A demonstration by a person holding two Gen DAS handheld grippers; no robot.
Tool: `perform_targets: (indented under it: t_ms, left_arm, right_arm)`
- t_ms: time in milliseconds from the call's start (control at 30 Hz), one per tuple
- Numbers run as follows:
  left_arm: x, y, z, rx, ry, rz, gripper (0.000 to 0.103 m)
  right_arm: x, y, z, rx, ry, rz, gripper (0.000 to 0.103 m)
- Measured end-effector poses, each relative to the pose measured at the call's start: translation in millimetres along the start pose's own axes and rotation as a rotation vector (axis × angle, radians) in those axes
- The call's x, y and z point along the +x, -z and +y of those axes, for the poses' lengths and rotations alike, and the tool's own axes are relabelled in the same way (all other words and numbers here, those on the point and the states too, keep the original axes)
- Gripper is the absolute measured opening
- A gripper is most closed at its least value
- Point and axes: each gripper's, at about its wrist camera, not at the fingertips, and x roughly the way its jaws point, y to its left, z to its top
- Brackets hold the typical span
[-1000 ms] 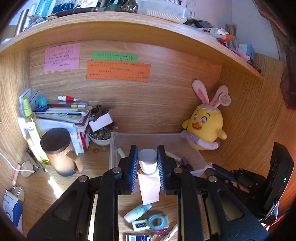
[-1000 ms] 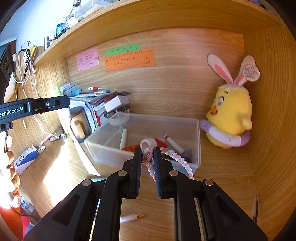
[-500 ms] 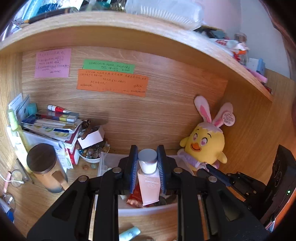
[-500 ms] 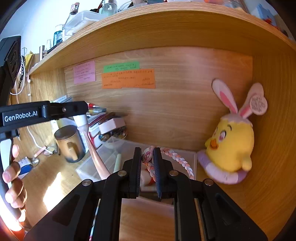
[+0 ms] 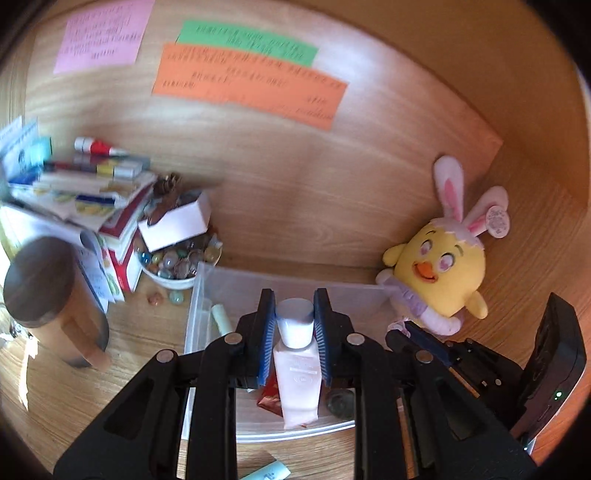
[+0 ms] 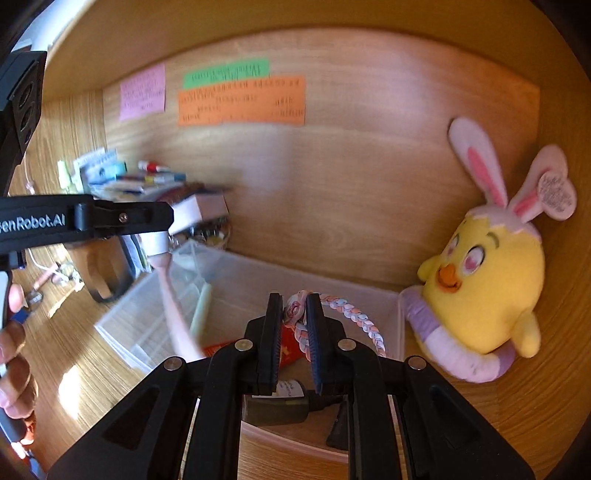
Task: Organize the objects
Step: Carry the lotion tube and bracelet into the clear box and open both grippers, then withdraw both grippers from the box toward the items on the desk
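Left wrist view: the left gripper (image 5: 294, 325) is clenched on a pink tube (image 5: 297, 373) just under its white cap, the tube hanging cap-up at lower centre of the frame over a clear plastic bin (image 5: 207, 291). A red packet (image 5: 270, 400) and a pale green stick (image 5: 221, 320) lie inside the bin. At upper left, pink (image 5: 101, 35), green (image 5: 247, 42) and orange notes (image 5: 247, 85) are stuck to the wooden back panel. A stack of books (image 5: 85, 199) fills the left side, with a white bowl of marbles (image 5: 173, 266) beside it and a brown lidded mug (image 5: 48, 295) at the far left. A yellow plush chick with rabbit ears (image 5: 439, 273) sits at right, against the corner, just beside the bin

Right wrist view: the right gripper (image 6: 294, 339) is clamped on a braided pastel cord (image 6: 351, 314), whose loop arcs to the right of the jaws, above the bin (image 6: 391, 306) in the lower middle of the frame. The other gripper (image 6: 110, 218) crosses the left side of the frame, the pink tube (image 6: 173, 306) dangling from it down toward the bin's left half. Fingers of a person's hand (image 6: 14, 347) show at the lower left edge. The plush chick (image 6: 487, 288) fills the right side, close to the bin's right wall. The scene is blurred at left
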Motion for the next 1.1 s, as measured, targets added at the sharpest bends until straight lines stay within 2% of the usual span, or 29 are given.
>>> perform_targets:
  t_ms: [200,400,567,600,667,733,833,933,1100]
  left_arm:
    - [15,3,15,-0.014,-0.049,0.033,0.021]
    - [30,9,28,-0.036,-0.062,0.081,0.021]
    - [28,13,25,-0.008,-0.067,0.09,0.024]
    - [27,14,24,0.002,-0.068,0.087,0.028]
    - [24,15,21,0.016,-0.071,0.079,0.035]
    - [19,17,18,0.036,-0.08,0.067,0.043]
    - [12,18,14,0.053,-0.081,0.058,0.052]
    - [2,20,11,0.069,-0.085,0.042,0.059]
    - [-16,23,7,0.1,-0.085,0.022,0.072]
  right_arm:
    - [21,8,4,-0.009,-0.014,0.058,0.012]
    - [32,12,9,-0.022,-0.019,0.09,0.012]
    - [33,14,11,-0.028,-0.04,0.119,0.015]
    - [32,14,11,-0.031,-0.04,0.122,0.016]
    - [30,14,13,-0.039,-0.036,0.118,0.028]
    - [26,13,15,-0.048,-0.027,0.104,0.034]
    - [21,11,17,-0.065,-0.024,0.095,0.041]
    - [15,10,21,-0.081,-0.016,0.083,0.053]
    - [4,11,26,-0.098,-0.006,0.065,0.059]
